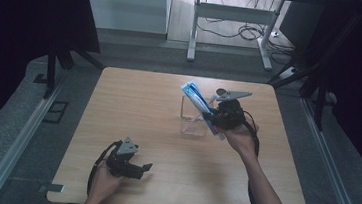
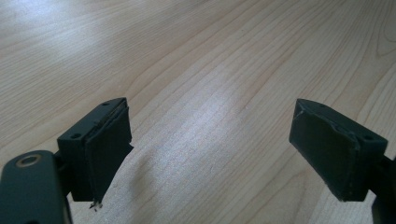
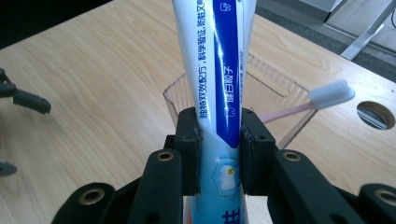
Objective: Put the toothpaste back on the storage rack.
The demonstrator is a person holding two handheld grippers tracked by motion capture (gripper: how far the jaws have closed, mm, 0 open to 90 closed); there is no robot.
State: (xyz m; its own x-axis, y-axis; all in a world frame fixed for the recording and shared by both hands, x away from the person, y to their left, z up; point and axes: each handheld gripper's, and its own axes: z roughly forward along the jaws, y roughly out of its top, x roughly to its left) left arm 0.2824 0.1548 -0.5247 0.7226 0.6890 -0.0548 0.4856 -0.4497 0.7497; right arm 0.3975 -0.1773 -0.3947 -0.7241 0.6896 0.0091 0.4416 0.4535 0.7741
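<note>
1. Step in hand, as judged: lowering the blue-and-white plastic toothpaste tube (image 3: 217, 93) into the clear square plastic cup (image 3: 273, 91), which already holds a pink-handled toothbrush with a white head (image 3: 329, 93).
2. Right gripper (image 3: 218, 156): jaws closed on the tube, pads pressing its two sides; the tube runs up and away between them. In the high view the gripper (image 1: 213, 116) holds the tube (image 1: 197, 99) tilted over the cup (image 1: 191, 118).
3. Position of tube: lifted off the light wooden desk (image 1: 164, 145), its far end above or just past the cup's near rim; whether it has entered the mouth cannot be told.
4. Advice on the step: bring the tube more upright before lowering, so its end clears the rim. Keep it away from the toothbrush, which leans across the far side and could be tipped out. Release only once the tube rests on the cup floor or wall, since the light cup may slide or topple.
5. Left gripper (image 2: 210, 154): jaws wide apart, nothing between them, held low over bare desk at the near left (image 1: 127, 164), well apart from the cup.
</note>
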